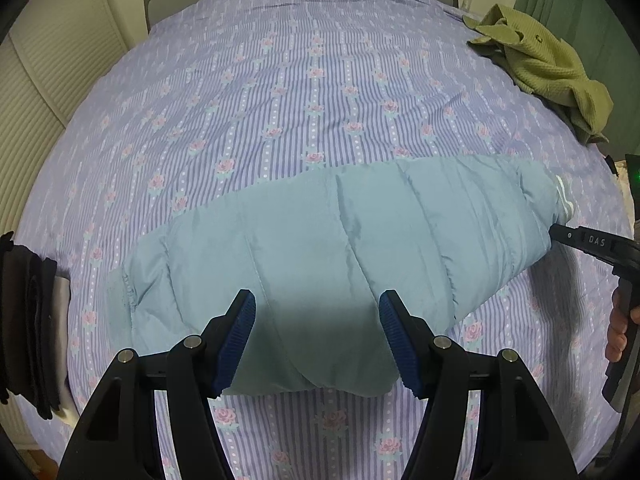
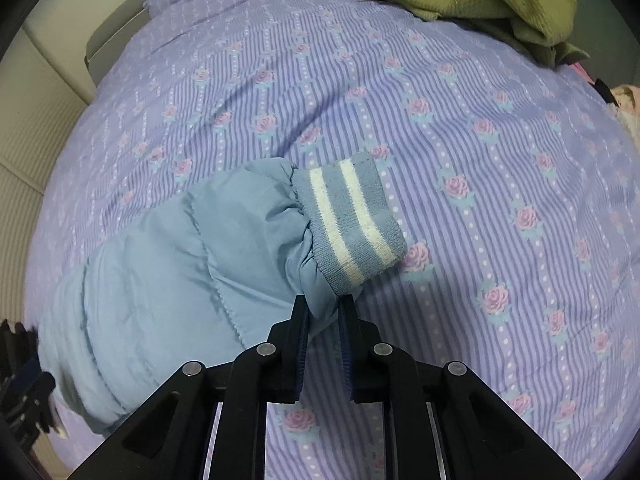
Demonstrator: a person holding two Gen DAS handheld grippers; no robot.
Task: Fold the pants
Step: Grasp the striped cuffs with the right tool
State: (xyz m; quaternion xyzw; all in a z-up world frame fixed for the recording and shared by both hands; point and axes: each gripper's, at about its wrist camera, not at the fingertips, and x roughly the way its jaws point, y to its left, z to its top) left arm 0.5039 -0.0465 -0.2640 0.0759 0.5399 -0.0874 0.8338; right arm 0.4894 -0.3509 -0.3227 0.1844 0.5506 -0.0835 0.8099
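The right gripper (image 2: 323, 322) has its jaws nearly closed, pinching a fold of pale blue fabric just behind the ribbed cuff (image 2: 350, 222) of the pants (image 2: 168, 264); the blue pads (image 2: 345, 332) press the cloth from both sides. The left gripper (image 1: 317, 344) has its jaws spread wide and holds nothing, its ribbed blue pads (image 1: 240, 344) standing over the near edge of the pants (image 1: 320, 248), one on each side of a shaded part of the fabric; whether they touch the cloth cannot be told. The pants are padded and quilted, light blue, and lie on the bed (image 1: 320, 100) with their long axis running across the left wrist view, from a gathered end at the lower left to the cuff end at the right. In that view the right gripper (image 1: 560, 234) meets the cuff end from the right, with the person's hand (image 1: 620, 332) on its handle. In the right wrist view the cuff, blue with two white stripes, points away from the gripper and to the right, resting on the purple striped, rose-printed bedcover (image 2: 480, 160). A crumpled olive green garment (image 1: 548, 64) lies well apart at the far right of the bed, and dark folded clothing (image 1: 28, 320) sits at its left edge.
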